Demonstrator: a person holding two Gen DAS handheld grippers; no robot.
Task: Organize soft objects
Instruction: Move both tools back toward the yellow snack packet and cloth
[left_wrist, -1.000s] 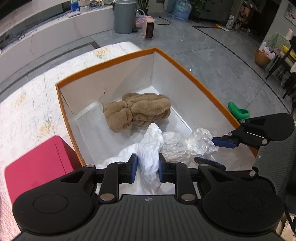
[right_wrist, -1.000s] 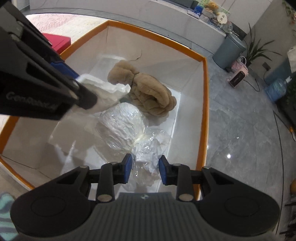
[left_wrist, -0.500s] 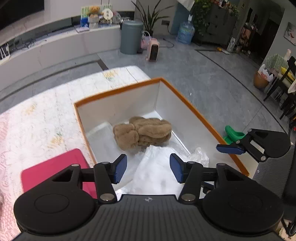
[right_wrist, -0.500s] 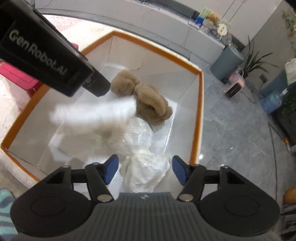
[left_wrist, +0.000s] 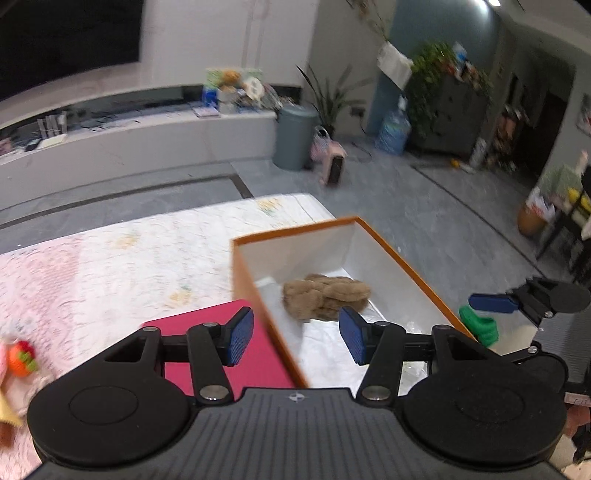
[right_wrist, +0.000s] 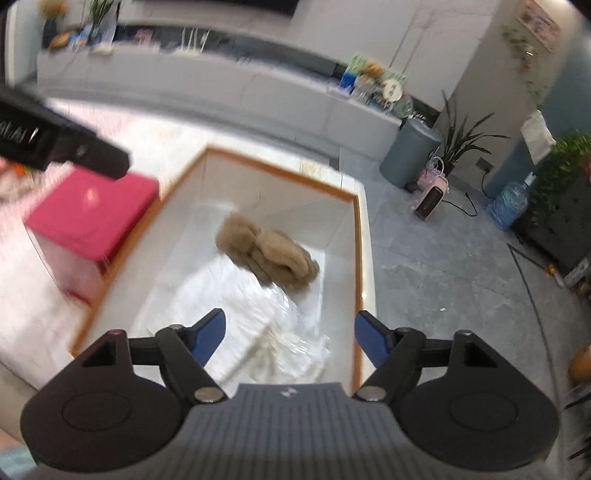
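Note:
An orange-rimmed white box (left_wrist: 295, 230) holds a brown plush toy (left_wrist: 325, 295) and white cloth in clear plastic wrap (left_wrist: 325, 354). My left gripper (left_wrist: 295, 339) hovers open above the box's near left wall, with nothing between its fingers. In the right wrist view, the right gripper (right_wrist: 291, 332) hangs over the wrapped cloth (right_wrist: 280, 325). Its jaws are opening and hold nothing. The plush (right_wrist: 266, 254) lies further back in the box (right_wrist: 280, 173). One blue finger (left_wrist: 491, 302) of the right gripper shows at the right edge of the left wrist view.
A red box (left_wrist: 258, 362) stands against the orange box's left wall on a pale patterned surface (left_wrist: 129, 258). Small toys (left_wrist: 20, 358) lie at the far left. On the floor beyond are a grey bin (left_wrist: 295, 136), a pink heater (left_wrist: 332, 166) and a green object (left_wrist: 480, 325).
Both grippers were shut on the white wrapped cloth a second ago. They let go, opened and rose away from the box; the cloth now lies inside.

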